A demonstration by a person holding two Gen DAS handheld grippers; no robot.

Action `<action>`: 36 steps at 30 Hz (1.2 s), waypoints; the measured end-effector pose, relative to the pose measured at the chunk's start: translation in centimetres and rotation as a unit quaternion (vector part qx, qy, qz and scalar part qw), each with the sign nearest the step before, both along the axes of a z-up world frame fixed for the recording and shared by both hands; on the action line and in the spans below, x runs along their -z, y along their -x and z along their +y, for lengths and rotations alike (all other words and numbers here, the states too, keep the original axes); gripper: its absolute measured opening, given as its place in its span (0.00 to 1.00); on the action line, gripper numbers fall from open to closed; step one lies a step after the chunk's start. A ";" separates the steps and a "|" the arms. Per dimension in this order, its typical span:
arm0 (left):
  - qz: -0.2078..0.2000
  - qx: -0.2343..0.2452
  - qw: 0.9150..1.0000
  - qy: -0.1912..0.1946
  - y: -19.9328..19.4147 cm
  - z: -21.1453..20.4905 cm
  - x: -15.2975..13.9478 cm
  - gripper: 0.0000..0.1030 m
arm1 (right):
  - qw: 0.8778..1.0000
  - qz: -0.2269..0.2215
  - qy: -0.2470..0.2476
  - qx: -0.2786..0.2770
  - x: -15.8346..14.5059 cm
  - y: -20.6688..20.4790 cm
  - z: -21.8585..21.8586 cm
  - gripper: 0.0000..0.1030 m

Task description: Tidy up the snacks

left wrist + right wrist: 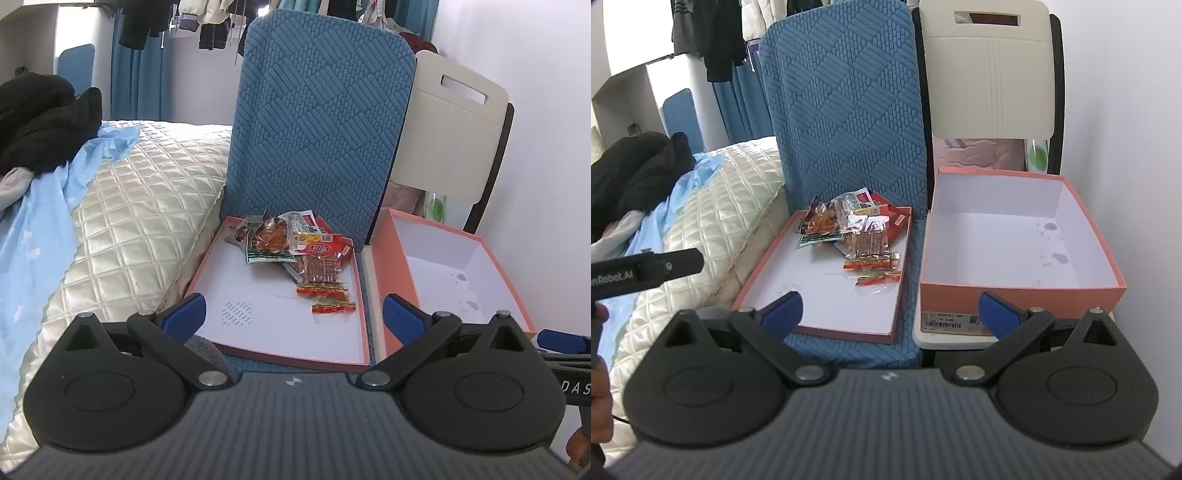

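Note:
A pile of snack packets (295, 251) lies at the far end of a shallow orange box lid (258, 332) on a blue-covered chair seat. It also shows in the right wrist view (857, 236), on the lid (812, 295). An empty orange shoebox (1015, 236) with a white inside stands to the right on a cream chair; it shows in the left wrist view (443, 266). My left gripper (291, 310) is open and empty, held before the lid's near edge. My right gripper (890, 306) is open and empty, before the gap between lid and box.
The blue chair back (846, 110) and cream chair back (990, 77) rise behind the boxes. A quilted cream bed (129, 221) with blue cloth and black clothes lies left. A white wall (1126, 110) is right. Part of the left gripper (646, 273) reaches in at the left.

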State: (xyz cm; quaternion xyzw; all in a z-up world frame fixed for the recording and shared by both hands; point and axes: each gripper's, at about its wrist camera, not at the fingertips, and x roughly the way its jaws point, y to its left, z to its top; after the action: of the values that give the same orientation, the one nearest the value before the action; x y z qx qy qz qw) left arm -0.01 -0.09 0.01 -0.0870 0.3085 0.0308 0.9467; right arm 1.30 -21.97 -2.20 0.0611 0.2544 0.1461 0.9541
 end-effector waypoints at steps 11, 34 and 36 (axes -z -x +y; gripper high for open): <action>0.000 -0.002 1.000 0.008 -0.1 0.4 0.2 1.00 | 1.000 -0.003 0.002 0.001 0.5 0.0 0.2 1.00; -0.001 0.000 1.000 0.002 -0.3 0.3 0.0 1.00 | 1.000 0.007 0.002 -0.001 0.6 -0.3 0.4 1.00; 0.000 0.001 1.000 0.001 -0.3 0.3 0.1 1.00 | 1.000 0.007 0.001 -0.001 0.6 -0.2 0.3 1.00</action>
State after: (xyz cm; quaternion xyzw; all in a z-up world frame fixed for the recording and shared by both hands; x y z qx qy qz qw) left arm 0.34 0.19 -0.04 -0.0875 0.3083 0.0297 0.9468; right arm 1.53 -21.64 -2.82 0.0611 0.2612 0.1466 0.9521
